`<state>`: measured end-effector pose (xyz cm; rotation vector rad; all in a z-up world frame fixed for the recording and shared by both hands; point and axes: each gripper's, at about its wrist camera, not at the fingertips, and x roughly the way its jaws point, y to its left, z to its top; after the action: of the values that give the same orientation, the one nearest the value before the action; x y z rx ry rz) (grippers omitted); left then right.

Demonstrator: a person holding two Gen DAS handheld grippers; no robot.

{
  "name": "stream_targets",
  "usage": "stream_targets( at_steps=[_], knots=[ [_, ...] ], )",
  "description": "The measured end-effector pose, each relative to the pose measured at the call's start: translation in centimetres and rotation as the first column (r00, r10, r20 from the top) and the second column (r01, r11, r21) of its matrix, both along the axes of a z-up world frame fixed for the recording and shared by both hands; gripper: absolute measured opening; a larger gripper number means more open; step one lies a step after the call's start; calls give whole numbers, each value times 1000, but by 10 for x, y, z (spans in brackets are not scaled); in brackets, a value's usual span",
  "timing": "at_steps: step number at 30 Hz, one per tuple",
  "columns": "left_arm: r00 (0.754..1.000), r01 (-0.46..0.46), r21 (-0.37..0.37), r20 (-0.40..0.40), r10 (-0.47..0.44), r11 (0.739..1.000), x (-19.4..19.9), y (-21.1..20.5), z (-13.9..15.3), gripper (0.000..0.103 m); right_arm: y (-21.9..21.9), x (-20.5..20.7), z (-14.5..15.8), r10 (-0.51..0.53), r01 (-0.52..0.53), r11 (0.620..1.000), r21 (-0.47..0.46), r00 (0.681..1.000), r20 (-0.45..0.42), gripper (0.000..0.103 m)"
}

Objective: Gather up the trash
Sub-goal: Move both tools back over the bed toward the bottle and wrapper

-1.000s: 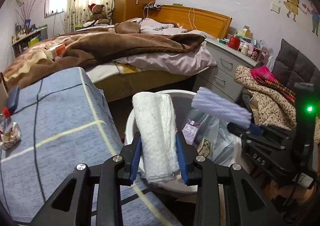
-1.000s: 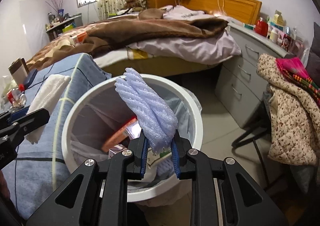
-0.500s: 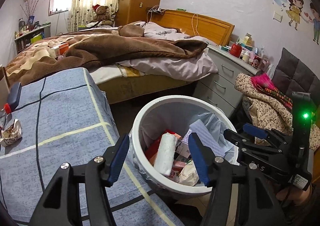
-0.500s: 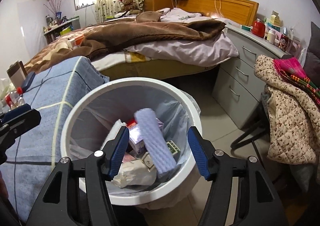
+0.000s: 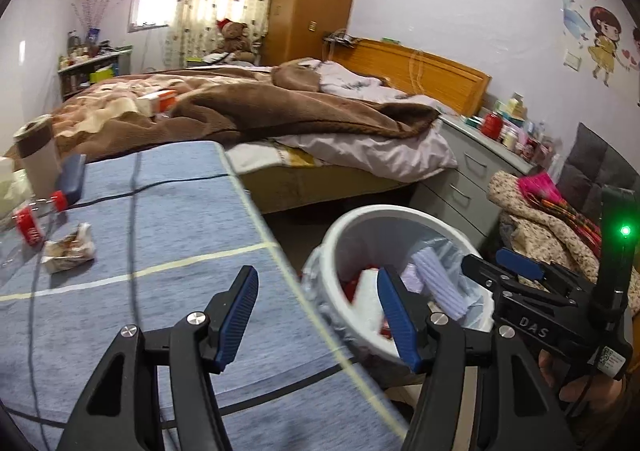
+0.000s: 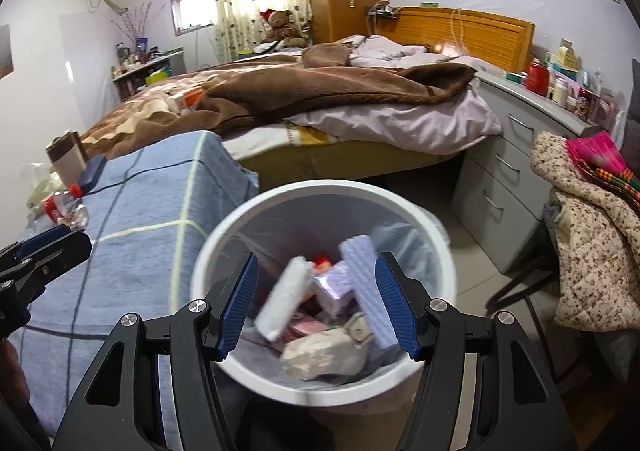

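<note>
A white trash bin (image 6: 440,227) with a plastic liner stands on the floor beside the blue-clothed table; it also shows in the left wrist view (image 5: 332,239). Inside lie a white towel roll (image 6: 282,301), a lavender foam roll (image 6: 370,291) and other waste. My right gripper (image 6: 316,303) is open and empty above the bin. My left gripper (image 5: 316,311) is open and empty over the table's right edge, next to the bin. A crumpled wrapper (image 5: 68,247) and a red-labelled bottle (image 5: 28,225) lie on the table at the left.
The blue checked tablecloth (image 5: 160,219) covers the table. A bed with a brown blanket (image 5: 280,111) lies behind. A grey dresser (image 6: 516,155) and a chair with a floral jacket (image 6: 592,251) stand to the right. A cup and dark box (image 5: 70,177) sit at the table's far left.
Both grippers opened and dropped the towel roll and the foam roll into the bin. The left gripper has since swung left over the table; the right stays above the bin.
</note>
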<state>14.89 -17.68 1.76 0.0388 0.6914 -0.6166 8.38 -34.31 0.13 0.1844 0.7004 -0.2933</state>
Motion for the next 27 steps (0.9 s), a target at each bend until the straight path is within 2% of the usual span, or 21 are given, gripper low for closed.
stream_targets(
  at_steps=[12, 16, 22, 27],
  knots=[
    [984, -177, -15, 25, 177, 984, 14, 91, 4, 69, 54, 29, 0, 143, -146, 987, 63, 989, 39, 63],
    [970, -242, -13, 24, 243, 970, 26, 126, 3, 71, 77, 43, -2, 189, -191, 978, 85, 981, 39, 69],
    [947, -320, 2, 29, 319, 948, 45, 173, 1, 74, 111, 66, -7, 263, -265, 958, 115, 964, 32, 69],
    [925, -380, 12, 7, 380, 925, 64, 210, -5, 75, 144, 91, -12, 354, -353, 927, 128, 935, 18, 69]
  ],
)
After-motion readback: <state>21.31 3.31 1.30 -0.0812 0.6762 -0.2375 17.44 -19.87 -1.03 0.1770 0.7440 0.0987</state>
